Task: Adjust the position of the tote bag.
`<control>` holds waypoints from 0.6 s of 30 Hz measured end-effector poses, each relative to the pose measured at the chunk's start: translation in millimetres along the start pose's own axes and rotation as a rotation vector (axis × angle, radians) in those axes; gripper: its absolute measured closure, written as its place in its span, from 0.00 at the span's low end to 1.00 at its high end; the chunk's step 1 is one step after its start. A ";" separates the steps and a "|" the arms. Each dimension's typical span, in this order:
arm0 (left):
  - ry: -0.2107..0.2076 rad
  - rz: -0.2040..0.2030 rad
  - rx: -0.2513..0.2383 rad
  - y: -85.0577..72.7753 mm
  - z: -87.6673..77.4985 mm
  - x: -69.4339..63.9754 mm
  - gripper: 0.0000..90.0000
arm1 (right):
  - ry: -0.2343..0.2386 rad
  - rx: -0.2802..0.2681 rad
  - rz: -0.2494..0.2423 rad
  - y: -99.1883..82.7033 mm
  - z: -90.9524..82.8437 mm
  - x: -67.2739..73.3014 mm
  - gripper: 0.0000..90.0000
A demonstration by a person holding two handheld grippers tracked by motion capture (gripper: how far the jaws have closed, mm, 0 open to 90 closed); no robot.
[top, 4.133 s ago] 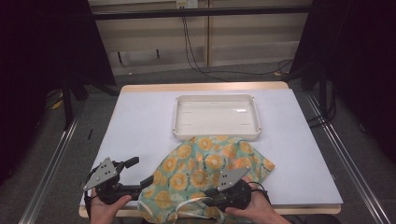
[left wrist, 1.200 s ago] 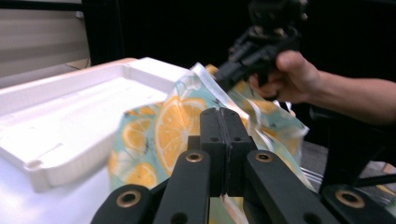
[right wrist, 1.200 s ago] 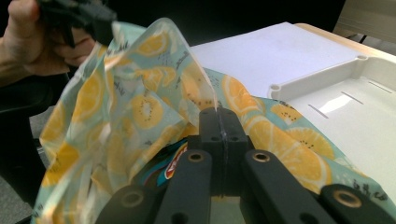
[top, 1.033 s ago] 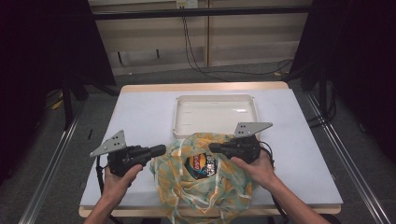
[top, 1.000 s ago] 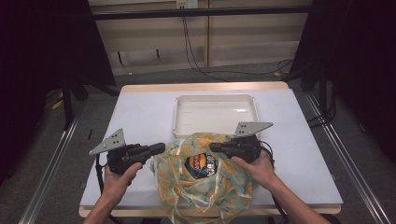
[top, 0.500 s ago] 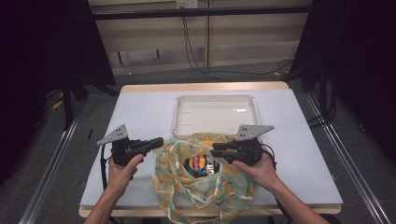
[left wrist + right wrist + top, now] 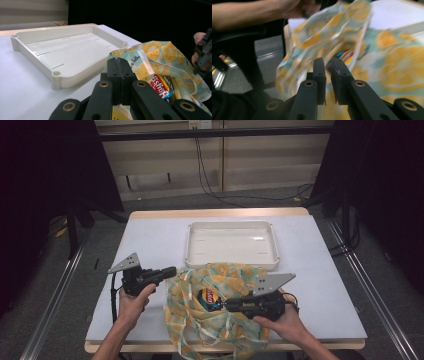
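Showing partial cursive lettering, snack packet (image 7: 160,86)

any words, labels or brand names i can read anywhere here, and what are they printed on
"a bette": small script on the lemon-print bag, cut off where the cloth folds.
"gsh": white letters on the red snack packet inside the bag, only a fragment, the rest hidden.
Snack packet in the high view: print too small to read.
White tray: no text.

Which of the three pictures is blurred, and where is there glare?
Right gripper view: the lemon-print bag is smeared by motion blur. Left gripper view: sharp, with soft glare on the white tray floor. High view: evenly lit, dark surroundings, a small reflection on the tray.
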State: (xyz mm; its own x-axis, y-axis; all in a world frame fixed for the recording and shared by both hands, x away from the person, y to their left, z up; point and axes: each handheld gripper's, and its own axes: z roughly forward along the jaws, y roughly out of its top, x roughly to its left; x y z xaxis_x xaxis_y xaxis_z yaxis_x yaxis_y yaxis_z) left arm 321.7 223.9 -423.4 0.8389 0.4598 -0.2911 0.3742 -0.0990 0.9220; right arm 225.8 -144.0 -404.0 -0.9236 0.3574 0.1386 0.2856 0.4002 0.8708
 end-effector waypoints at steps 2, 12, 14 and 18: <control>0.006 -0.001 -0.003 0.0 -0.5 0.5 1.00 | 0.012 0.031 0.004 -6.4 4.9 3.2 0.91; 0.010 -0.013 0.006 -2.9 1.8 6.2 1.00 | 0.041 0.131 -0.004 -27.4 24.5 7.4 0.88; 0.012 -0.019 0.006 -4.0 1.9 8.1 1.00 | 0.056 0.143 -0.012 -28.6 27.4 10.3 0.88; 0.023 -0.036 0.011 -7.0 4.9 11.9 1.00 | 0.098 0.146 -0.032 -27.1 29.7 20.3 0.84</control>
State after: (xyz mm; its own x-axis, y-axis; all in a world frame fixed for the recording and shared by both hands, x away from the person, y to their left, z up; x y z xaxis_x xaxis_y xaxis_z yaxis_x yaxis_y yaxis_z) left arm 330.9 225.7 -434.5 0.8155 0.4833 -0.3184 0.4085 -0.0911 0.9082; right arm 206.9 -122.5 -438.8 -0.9512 0.2614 0.1638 0.2834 0.5306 0.7989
